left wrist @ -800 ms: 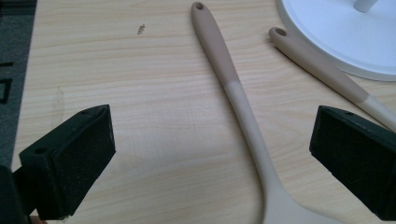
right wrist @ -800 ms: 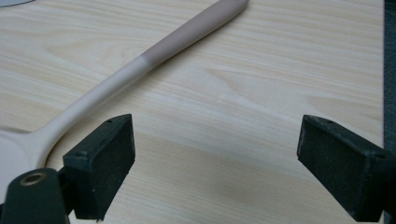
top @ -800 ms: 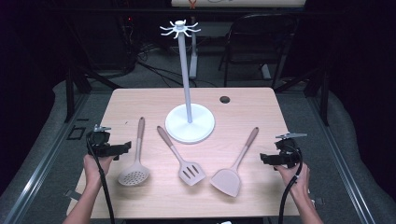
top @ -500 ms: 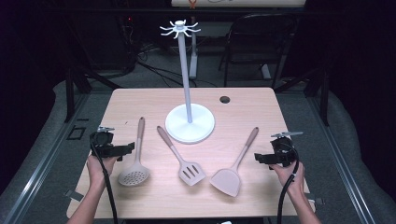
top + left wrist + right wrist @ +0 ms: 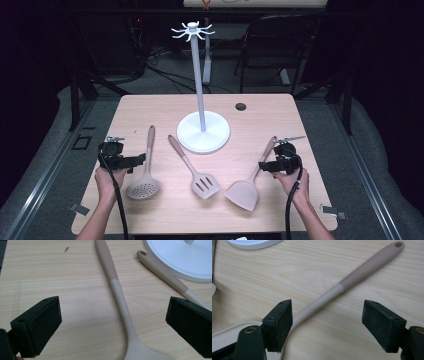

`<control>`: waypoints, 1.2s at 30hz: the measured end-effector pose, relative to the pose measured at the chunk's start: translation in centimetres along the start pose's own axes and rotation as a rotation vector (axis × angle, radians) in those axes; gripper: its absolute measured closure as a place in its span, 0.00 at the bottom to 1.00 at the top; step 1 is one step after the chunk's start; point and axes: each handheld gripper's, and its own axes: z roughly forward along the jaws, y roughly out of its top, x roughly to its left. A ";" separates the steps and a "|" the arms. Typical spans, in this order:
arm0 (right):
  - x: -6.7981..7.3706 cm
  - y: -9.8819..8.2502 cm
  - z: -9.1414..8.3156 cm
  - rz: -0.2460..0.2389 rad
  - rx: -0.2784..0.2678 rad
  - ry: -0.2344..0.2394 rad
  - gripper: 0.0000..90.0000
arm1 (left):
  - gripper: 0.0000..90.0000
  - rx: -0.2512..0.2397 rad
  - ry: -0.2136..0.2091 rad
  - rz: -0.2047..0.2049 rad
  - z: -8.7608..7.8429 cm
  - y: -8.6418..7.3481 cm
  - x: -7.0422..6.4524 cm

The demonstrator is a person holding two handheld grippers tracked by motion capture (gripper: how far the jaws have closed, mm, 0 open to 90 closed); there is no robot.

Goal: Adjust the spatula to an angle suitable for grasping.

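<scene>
1. The left gripper (image 5: pixel 131 162), a black two-jaw tool held in the person's left hand (image 5: pixel 109 180), sits low over the near-left part of the light wooden table (image 5: pixel 150 107). Its jaws stand wide apart with nothing pressed between them.
2. The beige silicone skimmer with a round perforated head (image 5: pixel 143 186) lies just beside that gripper, on the side toward the table's middle. In the left gripper view its long handle (image 5: pixel 117 287) runs up between the two open jaws — touching neither.
3. The right gripper (image 5: pixel 267 165), likewise black and held in the right hand (image 5: pixel 295 187), hovers at the near-right of the table, jaws apart and clamped on nothing.
4. The beige silicone solid turner with a flat blade (image 5: pixel 243 195) lies under and beside it. In the right gripper view the handle (image 5: pixel 352 280) slants between the jaws, passing close to the left-hand jaw; whether it touches that pad cannot be told.
5. Between the two tools lies a beige slotted spatula (image 5: pixel 202 184), well apart from both grippers.
6. A white utensil stand with a round base and a ring of hooks on top (image 5: pixel 202 132) stands at the table's middle — the spatula's handle end lies just beside its base.
</scene>
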 end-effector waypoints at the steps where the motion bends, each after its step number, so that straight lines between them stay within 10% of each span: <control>1: 0.4 0.1 0.5 0.020 -0.013 0.013 0.28 | 0.00 0.000 0.007 0.004 0.1 0.0 0.0; 12: 2.2 0.7 3.3 0.020 0.131 0.002 0.43 | 0.00 0.013 0.006 0.028 0.6 0.4 -0.1; 19: 3.2 0.7 4.0 -0.042 0.130 -0.049 0.52 | 0.00 0.017 0.005 0.040 0.9 0.5 -0.6; 36: 2.4 0.4 4.8 0.009 0.156 -0.050 0.47 | 0.00 0.026 0.003 0.054 0.9 0.4 -0.9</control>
